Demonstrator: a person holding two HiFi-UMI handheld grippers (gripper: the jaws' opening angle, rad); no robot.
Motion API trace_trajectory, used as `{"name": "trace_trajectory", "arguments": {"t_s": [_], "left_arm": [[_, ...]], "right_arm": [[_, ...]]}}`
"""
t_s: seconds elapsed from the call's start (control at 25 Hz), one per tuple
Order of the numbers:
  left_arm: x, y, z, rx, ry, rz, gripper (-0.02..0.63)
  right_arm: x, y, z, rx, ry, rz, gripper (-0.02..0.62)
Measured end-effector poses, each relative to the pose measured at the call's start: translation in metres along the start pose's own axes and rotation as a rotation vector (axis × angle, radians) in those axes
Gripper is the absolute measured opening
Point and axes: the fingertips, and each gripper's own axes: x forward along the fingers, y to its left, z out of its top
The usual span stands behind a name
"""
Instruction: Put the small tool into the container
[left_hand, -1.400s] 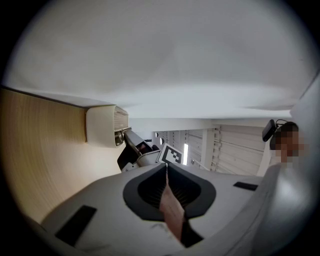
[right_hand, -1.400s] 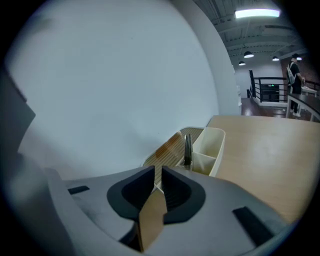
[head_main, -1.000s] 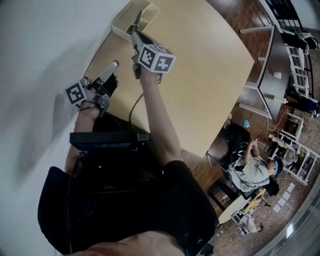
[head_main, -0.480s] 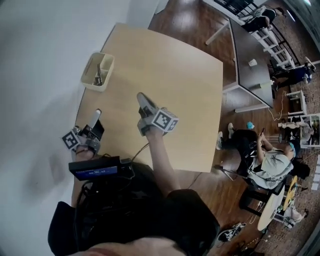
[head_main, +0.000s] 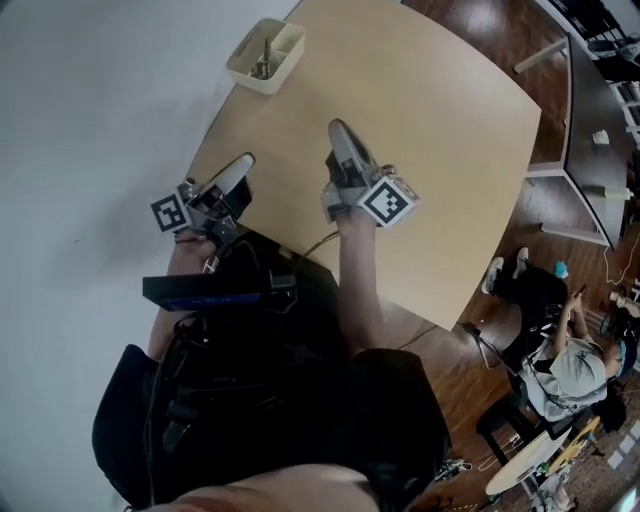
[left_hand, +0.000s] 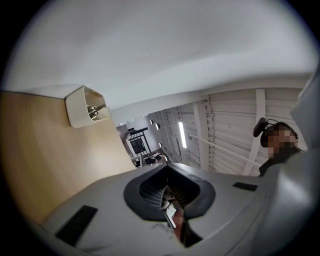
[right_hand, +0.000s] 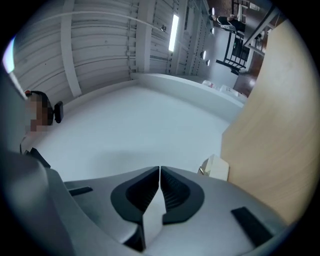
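The small tool (head_main: 264, 64) is lying inside the cream container (head_main: 248, 80) at the surface's (head_main: 440, 150) far corner. The right hand-held gripper (head_main: 338, 128), whose jaws have just been closing, and the left hand-held gripper (head_main: 243, 161) are both pressing together on nothing.

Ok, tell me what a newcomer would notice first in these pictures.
The eye goes first to the cream container at the far corner of the wooden table, against the white wall, with a small metal tool inside it. Nearer the person, the left gripper and right gripper hang over the table, both shut and empty.
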Motion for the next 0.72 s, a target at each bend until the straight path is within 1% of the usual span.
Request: {"name": "trace_trajectory", "arguments": {"t_s": [0.08, 0.16, 0.32, 0.4, 0.56, 0.64, 0.72], "left_arm": [[0.004, -0.004, 0.002, 0.029, 0.016, 0.016, 0.002], [0.010, -0.006, 0.005, 0.042, 0.017, 0.015, 0.002], [0.019, -0.023, 0.004, 0.051, 0.033, -0.015, 0.002], [0.023, -0.030, 0.002, 0.039, 0.034, -0.031, 0.002], [0.026, -0.040, 0.001, -0.004, 0.034, -0.083, 0.002], [0.033, -0.042, -0.002, -0.035, 0.060, -0.124, 0.002], [0.034, -0.037, -0.010, -0.079, 0.097, -0.152, 0.002]], "right_arm": [[0.006, 0.001, 0.006, 0.008, 0.000, 0.048, -0.013], [0.010, 0.004, 0.012, 0.026, -0.009, 0.098, -0.014], [0.002, 0.021, 0.024, 0.027, -0.043, 0.139, -0.015], [-0.002, 0.032, 0.032, 0.013, -0.063, 0.151, -0.015], [-0.013, 0.053, 0.045, -0.052, -0.112, 0.122, -0.015], [-0.022, 0.054, 0.053, -0.105, -0.145, 0.066, -0.015], [-0.032, 0.054, 0.053, -0.130, -0.175, 0.019, -0.015]]}}
